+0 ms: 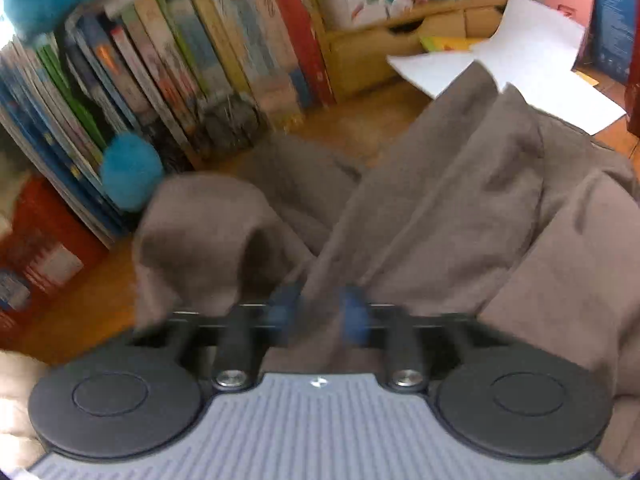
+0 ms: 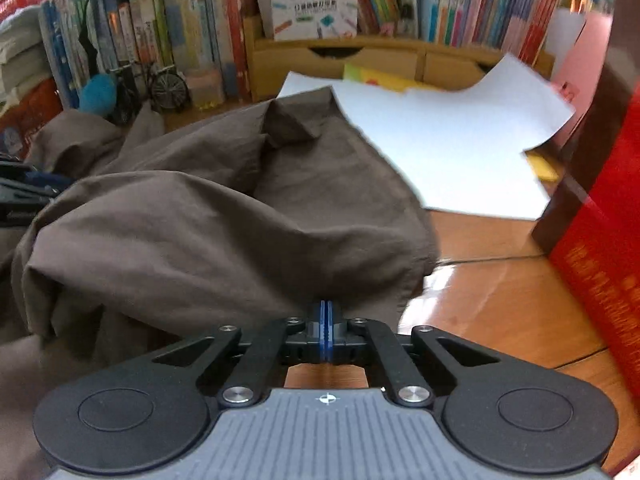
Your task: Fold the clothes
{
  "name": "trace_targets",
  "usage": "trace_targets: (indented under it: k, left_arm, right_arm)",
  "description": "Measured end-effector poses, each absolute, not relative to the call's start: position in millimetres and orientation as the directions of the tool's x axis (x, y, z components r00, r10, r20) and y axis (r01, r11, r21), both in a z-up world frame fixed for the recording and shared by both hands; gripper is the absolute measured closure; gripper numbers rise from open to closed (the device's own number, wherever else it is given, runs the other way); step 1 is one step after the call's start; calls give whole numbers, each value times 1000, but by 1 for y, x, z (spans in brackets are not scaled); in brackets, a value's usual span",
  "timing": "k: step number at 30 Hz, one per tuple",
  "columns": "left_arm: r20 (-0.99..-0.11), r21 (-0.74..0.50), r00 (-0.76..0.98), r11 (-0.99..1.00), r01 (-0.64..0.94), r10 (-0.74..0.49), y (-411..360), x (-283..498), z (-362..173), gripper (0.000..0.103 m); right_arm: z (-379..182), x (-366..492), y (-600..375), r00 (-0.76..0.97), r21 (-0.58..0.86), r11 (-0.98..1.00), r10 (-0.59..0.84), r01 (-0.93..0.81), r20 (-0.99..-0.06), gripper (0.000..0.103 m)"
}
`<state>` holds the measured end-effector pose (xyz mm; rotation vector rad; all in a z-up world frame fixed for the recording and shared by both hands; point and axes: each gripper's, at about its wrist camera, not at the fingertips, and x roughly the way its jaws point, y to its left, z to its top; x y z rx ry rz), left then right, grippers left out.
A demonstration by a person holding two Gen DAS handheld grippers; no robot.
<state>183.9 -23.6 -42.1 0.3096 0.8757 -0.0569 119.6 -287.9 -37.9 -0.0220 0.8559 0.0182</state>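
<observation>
Brown shirt [image 2: 224, 216] lies bunched on the wooden desk [image 2: 492, 304]. My left gripper [image 1: 320, 312] pinches a fold; my right gripper [image 2: 325, 320], pads pressed together, grips its hem.

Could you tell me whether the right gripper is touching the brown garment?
Touching. The right wrist view shows the right gripper with its blue pads shut on the brown garment edge.

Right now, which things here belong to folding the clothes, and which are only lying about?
Belongs to the job:
- brown garment
- left gripper
- right gripper

Lying about:
- white paper sheets
- books
- small bicycle model
- blue fluffy toy
</observation>
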Motion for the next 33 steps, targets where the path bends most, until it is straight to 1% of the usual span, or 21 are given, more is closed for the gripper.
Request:
trace_targets:
  k: [2, 5, 8, 9, 10, 11, 12, 14, 15, 16, 17, 18, 19, 23, 26, 27, 28, 31, 33]
  left_arm:
    - [-769, 227, 635, 960, 167, 72, -20, 187, -41, 103]
    - [-731, 224, 679, 963, 153, 62, -14, 182, -24, 103]
    - [-700, 208, 713, 963, 171, 24, -6, 178, -5, 103]
    - [-696, 203, 718, 961, 186, 8, -4, 177, 0, 103]
    - [-690, 206, 724, 959, 196, 0, -3, 177, 4, 100]
    - [-680, 231, 733, 954, 191, 18, -4, 176, 4, 98]
    - [-665, 262, 746, 948, 182, 41, -6, 175, 2, 97]
    - [-647, 303, 760, 935, 184, 60, -8, 174, 0, 81]
    - [-644, 301, 763, 934, 195, 48, -8, 175, -1, 69]
    - [-642, 285, 766, 934, 214, 20, -8, 175, -1, 54]
    - [-645, 263, 764, 933, 246, -20, -9, 174, -2, 44]
    - [-651, 248, 757, 927, 281, -55, -13, 174, -4, 15]
    - [-651, 249, 755, 917, 312, -80, -19, 174, -6, 0]
    - [-601, 309, 784, 859, 407, -155, -43, 172, -12, 0]
    - [-566, 356, 807, 834, 421, -166, -57, 179, -19, 0]
    - [-562, 351, 805, 826, 441, -191, -58, 183, -22, 0]
    - [-575, 326, 785, 815, 478, -230, -60, 187, -24, 0]
    - [-658, 209, 662, 758, 618, -358, -67, 201, -33, 0]
    - [-680, 201, 635, 740, 642, -366, -75, 207, -42, 0]
  right_arm:
    - [-28, 115, -290, 680, -45, 999, -14, -28, -733, 100]
    - [-9, 112, -299, 695, -30, 998, 16, -54, -718, 99]
    - [2, 107, -302, 704, -34, 995, 40, -92, -709, 93]
    - [4, 104, -302, 708, -34, 994, 51, -105, -704, 83]
    - [6, 103, -301, 714, -33, 994, 55, -109, -698, 76]
    - [7, 99, -300, 720, -40, 993, 50, -108, -692, 58]
    - [8, 96, -298, 725, -51, 993, 42, -106, -687, 45]
    - [7, 91, -295, 732, -76, 991, 29, -110, -681, 43]
    - [7, 88, -295, 733, -77, 991, 28, -109, -679, 43]
    - [7, 86, -295, 733, -73, 991, 31, -109, -679, 42]
    - [6, 84, -295, 733, -66, 991, 38, -113, -679, 41]
    - [5, 83, -295, 733, -64, 991, 41, -115, -679, 41]
    - [4, 82, -295, 732, -65, 991, 42, -116, -680, 40]
    - [-1, 79, -295, 727, -50, 992, 52, -118, -684, 40]
    - [-6, 77, -295, 721, -41, 992, 58, -120, -691, 39]
    - [-8, 77, -294, 718, -39, 992, 59, -120, -693, 39]
    - [-9, 76, -294, 717, -36, 992, 63, -121, -694, 39]
    - [-12, 74, -294, 715, -28, 992, 72, -126, -695, 39]
    - [-13, 73, -294, 716, -24, 991, 77, -130, -694, 39]
